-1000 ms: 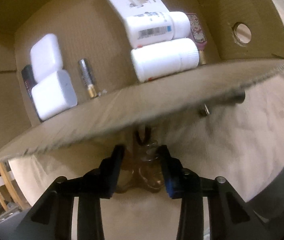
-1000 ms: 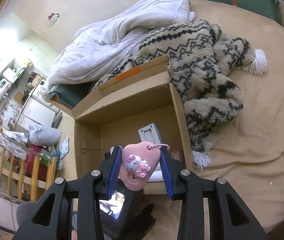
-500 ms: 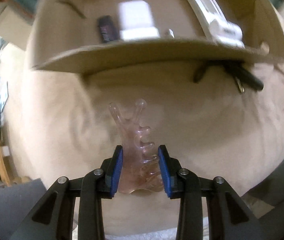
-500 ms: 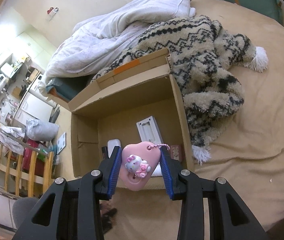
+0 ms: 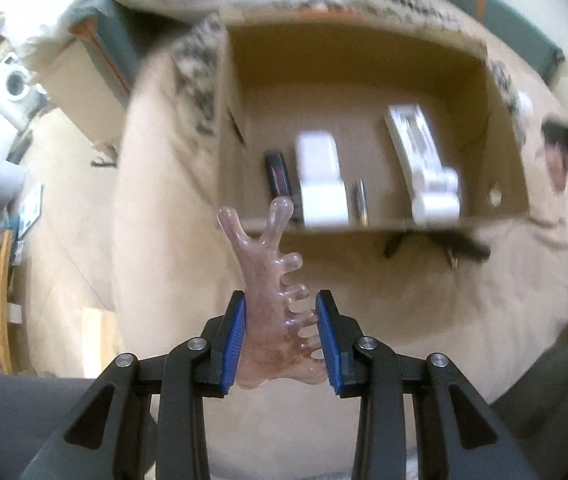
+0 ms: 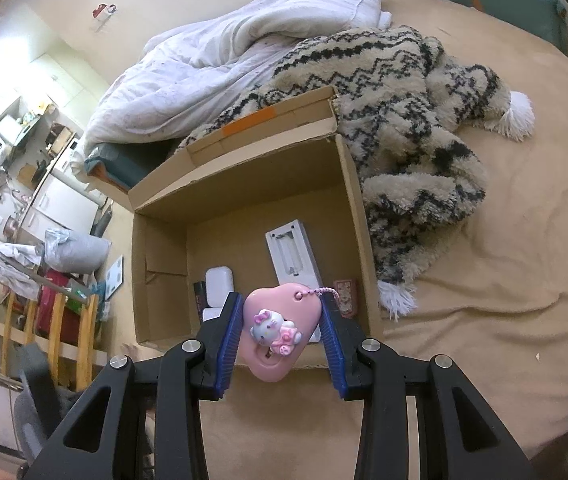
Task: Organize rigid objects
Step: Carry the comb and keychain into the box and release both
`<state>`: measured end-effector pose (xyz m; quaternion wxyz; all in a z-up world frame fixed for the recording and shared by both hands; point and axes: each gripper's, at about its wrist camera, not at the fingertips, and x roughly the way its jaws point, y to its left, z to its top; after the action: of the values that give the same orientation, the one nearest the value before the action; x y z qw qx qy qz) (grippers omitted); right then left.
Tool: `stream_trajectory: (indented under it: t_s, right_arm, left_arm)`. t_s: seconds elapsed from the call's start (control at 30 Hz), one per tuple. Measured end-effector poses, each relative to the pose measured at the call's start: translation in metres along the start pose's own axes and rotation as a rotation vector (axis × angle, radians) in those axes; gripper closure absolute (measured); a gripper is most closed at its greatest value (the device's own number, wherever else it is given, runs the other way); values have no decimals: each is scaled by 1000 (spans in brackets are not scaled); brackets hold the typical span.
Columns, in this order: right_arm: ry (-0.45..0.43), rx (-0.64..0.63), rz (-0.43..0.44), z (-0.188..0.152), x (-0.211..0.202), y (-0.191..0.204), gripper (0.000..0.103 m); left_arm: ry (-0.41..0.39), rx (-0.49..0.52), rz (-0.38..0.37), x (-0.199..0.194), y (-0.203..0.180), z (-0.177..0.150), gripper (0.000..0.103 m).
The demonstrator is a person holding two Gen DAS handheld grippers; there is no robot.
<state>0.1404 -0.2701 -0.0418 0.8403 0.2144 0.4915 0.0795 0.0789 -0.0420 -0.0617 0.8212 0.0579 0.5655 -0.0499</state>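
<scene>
Cardboard box [image 6: 358,216] open on top; far-left floor bare. White cases [image 6: 219,282], remote [image 6: 294,256], bottles [image 5: 434,196] crowd the near wall. Patterned blanket [image 6: 412,120] abuts right side.

Both grippers: black angular fingers [image 5: 187,392], blue ribbed pads [image 6: 229,336], silver screws.

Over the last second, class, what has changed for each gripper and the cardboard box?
The left gripper has drawn back and up from under the cardboard box, carrying the clear pink comb; the box now looks smaller and farther off. The right gripper stays shut on the pink charm above the box, barely shifted.
</scene>
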Motion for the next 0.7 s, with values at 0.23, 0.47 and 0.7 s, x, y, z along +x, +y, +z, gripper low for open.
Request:
stream_trajectory:
  t_s: [0.23, 0.47, 0.7]
  right_arm:
    - [-13, -30, -19, 7, 4, 6, 63]
    - [-7, -75, -78, 10, 21, 6, 63]
    - [19, -81, -104, 10, 41, 2, 63]
  left_arm:
    - [-110, -38, 4, -26, 2, 50, 71]
    - [-154, -35, 12, -24, -1, 93, 71]
    - [-142, 16, 27, 9, -25, 118, 71]
